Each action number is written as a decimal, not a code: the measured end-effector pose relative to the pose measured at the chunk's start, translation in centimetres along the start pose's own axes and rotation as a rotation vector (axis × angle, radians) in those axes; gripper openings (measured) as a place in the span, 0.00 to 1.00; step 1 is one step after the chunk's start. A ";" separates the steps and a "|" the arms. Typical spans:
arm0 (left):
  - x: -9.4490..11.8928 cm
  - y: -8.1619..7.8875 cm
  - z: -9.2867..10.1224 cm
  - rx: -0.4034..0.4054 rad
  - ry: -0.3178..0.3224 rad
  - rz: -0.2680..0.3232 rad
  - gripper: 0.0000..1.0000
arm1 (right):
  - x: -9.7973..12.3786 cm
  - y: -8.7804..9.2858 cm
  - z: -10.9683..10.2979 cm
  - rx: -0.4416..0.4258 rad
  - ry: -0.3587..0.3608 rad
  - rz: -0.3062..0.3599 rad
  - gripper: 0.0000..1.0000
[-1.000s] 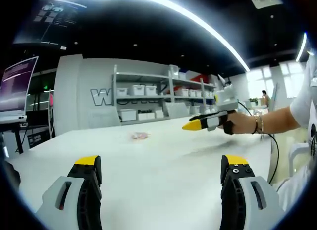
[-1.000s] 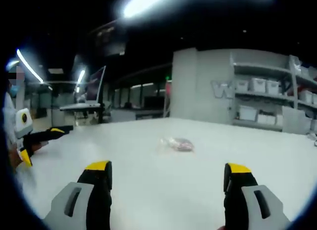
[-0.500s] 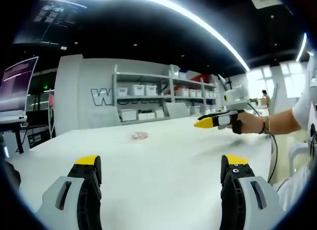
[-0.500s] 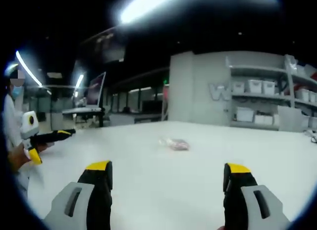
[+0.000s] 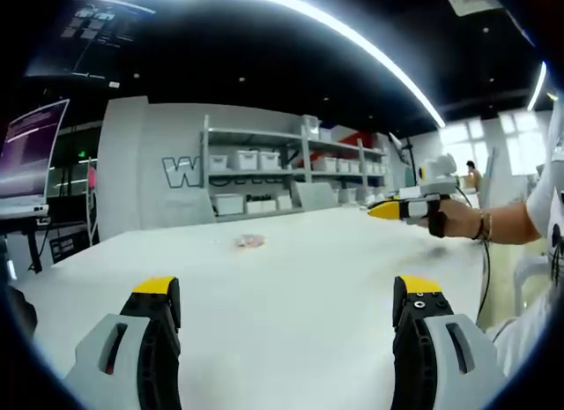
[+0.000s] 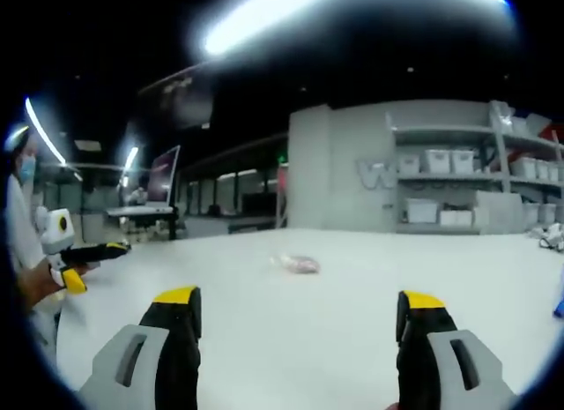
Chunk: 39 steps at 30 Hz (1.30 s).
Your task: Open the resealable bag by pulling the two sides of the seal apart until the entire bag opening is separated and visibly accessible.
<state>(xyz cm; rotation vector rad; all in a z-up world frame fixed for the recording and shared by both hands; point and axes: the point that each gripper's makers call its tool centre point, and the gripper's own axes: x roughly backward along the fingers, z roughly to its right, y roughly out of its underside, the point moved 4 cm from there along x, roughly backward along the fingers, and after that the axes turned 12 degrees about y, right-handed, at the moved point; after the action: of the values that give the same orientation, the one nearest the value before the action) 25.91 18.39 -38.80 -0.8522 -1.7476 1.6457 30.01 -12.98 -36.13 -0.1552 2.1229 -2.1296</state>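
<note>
Lying flat on the white table (image 5: 291,287), the small clear bag (image 5: 250,242) (pinkish contents) sits beyond both wide-spread grippers (image 5: 286,295) (image 6: 300,304).

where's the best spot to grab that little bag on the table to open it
Probably at its top seal edge, one gripper on each side, coming in low from the near side. The resealable bag lies flat and far off on the table, too small to tell which end holds the seal.

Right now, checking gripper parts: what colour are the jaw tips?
Yellow, clearest on the left gripper in the left gripper view.
</note>
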 end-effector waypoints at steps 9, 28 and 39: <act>0.0 0.0 -0.1 -0.001 -0.004 -0.004 0.99 | 2.4 -0.9 -0.3 0.005 0.010 0.063 0.93; 0.1 0.1 -0.2 0.012 -0.001 -0.009 0.99 | 6.1 -0.7 2.2 -0.043 0.099 0.079 0.92; 0.0 0.1 -0.1 0.016 -0.001 -0.007 0.99 | 8.0 -1.0 2.9 -0.034 0.130 0.111 0.92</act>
<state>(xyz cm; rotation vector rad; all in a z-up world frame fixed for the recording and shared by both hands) 25.96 18.47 -38.92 -0.8372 -1.7339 1.6530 22.60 -17.16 -35.24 0.0979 2.1828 -2.0939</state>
